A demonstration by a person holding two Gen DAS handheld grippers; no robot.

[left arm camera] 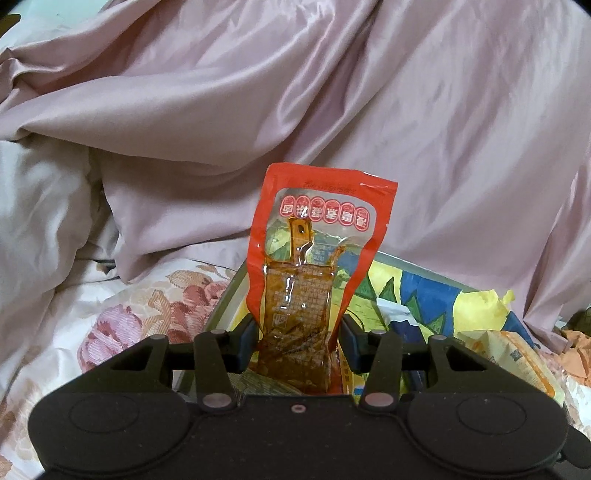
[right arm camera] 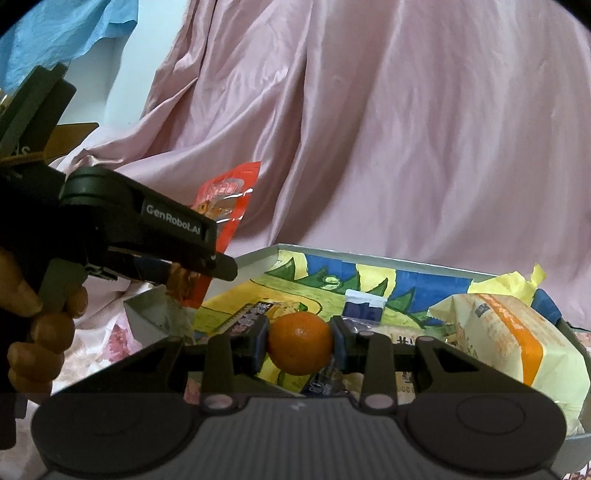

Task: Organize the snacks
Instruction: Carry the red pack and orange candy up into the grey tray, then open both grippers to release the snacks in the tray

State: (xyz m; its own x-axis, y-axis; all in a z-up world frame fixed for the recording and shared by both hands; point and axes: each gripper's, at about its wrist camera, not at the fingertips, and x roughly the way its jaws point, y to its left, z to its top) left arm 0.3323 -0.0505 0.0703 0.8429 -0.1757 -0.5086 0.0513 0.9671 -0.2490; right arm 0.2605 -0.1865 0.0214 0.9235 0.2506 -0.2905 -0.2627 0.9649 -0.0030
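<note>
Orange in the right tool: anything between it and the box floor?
Partly. The orange is clamped in the right tool over the open box. Dark snack packets lie right under and behind it, and a yellow-and-orange bag fills the right side. Bare printed floor shows just beyond.

Looked like a home bedroom. Work done on a bed (left arm camera: 122,314), covered by a white sheet with pink and brown flower print. Piled behind it, a crumpled shiny pink quilt (left arm camera: 369,110), filling most of both views. To the left, a white pillow or bedding (left arm camera: 40,192), bunched up. Pale wall (right arm camera: 122,74) seen top left in the right wrist view, with blue cloth (right arm camera: 55,33) hanging over it. Set on the bed, an open box (right arm camera: 369,260) with grey rim and cartoon-printed lining, holding household snacks: a pale yellow packet (right arm camera: 509,339), small wrapped items. No shelving, counter or workshop gear visible; soft furnishings throughout, domestic lighting, dim and pinkish.
</note>
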